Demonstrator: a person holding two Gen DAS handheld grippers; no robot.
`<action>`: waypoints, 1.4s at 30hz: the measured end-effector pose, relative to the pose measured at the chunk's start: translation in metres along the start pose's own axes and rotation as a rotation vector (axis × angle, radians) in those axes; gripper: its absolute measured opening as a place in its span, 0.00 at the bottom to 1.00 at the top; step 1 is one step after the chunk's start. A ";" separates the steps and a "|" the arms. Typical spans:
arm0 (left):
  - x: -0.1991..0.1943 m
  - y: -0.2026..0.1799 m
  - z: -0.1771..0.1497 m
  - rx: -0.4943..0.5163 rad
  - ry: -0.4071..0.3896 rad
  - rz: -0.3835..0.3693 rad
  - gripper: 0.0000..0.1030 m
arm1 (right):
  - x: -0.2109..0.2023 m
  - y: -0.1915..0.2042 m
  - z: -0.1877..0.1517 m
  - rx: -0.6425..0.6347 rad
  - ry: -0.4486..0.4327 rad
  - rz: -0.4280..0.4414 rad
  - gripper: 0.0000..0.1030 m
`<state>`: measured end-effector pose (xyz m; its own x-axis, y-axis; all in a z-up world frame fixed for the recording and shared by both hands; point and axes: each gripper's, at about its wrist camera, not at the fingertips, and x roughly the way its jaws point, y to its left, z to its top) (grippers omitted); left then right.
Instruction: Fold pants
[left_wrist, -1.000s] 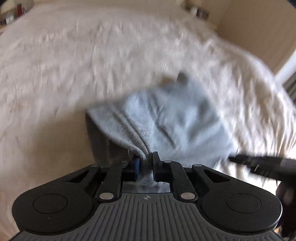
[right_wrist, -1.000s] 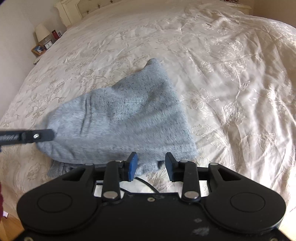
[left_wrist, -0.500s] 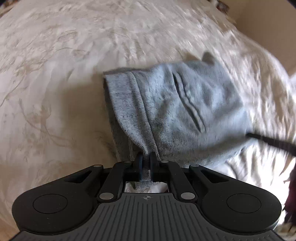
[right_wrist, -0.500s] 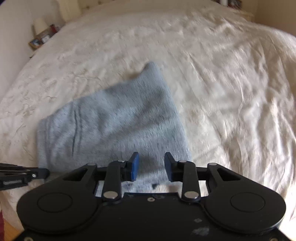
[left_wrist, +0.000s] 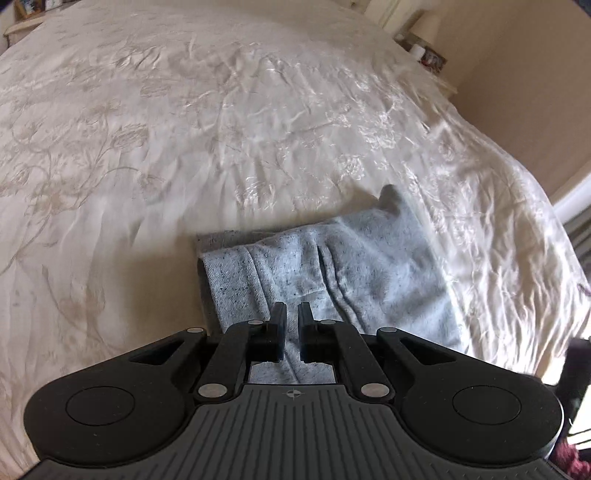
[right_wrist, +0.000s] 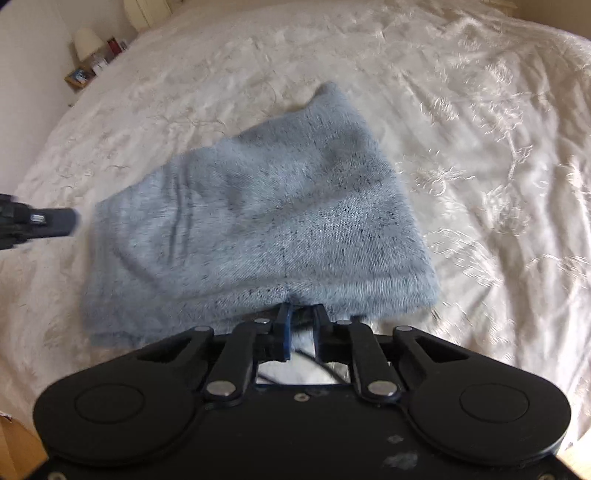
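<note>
The light grey pants (left_wrist: 332, 273) lie folded into a compact stack on the cream bedspread (left_wrist: 184, 129). My left gripper (left_wrist: 291, 314) hovers over the stack's near edge, jaws a small gap apart with cloth showing between and under them. In the right wrist view the pants (right_wrist: 266, 218) fill the middle. My right gripper (right_wrist: 302, 314) sits at the stack's near folded edge with a narrow gap between its jaws. I cannot tell if cloth is pinched there. The left gripper's tip (right_wrist: 55, 221) shows at the far left, beside the stack.
The embroidered bedspread (right_wrist: 480, 147) stretches all around. A bedside table with a lamp and small items (right_wrist: 92, 59) stands at the back left in the right wrist view. Another lamp and frames (left_wrist: 424, 40) show at the back right in the left wrist view.
My left gripper's jaws have parted slightly from the fold they pinched, and the pants have settled flat. My right gripper's jaws have narrowed and moved in to the stack's near edge.
</note>
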<state>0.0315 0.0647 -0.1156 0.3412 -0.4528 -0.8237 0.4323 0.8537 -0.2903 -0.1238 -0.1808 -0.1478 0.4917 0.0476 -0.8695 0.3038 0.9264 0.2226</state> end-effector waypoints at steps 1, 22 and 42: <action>0.001 -0.001 -0.001 0.016 0.008 0.006 0.07 | 0.002 -0.002 0.001 0.020 -0.004 -0.003 0.11; 0.070 -0.026 -0.050 0.227 0.215 0.041 0.09 | 0.007 -0.009 0.002 -0.070 0.076 -0.021 0.12; 0.085 -0.012 0.013 0.127 0.060 0.263 0.24 | 0.067 0.017 0.140 -0.355 -0.048 0.087 0.18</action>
<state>0.0658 0.0131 -0.1760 0.4065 -0.2014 -0.8912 0.4380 0.8989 -0.0033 0.0289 -0.2143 -0.1404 0.5432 0.1222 -0.8306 -0.0392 0.9920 0.1203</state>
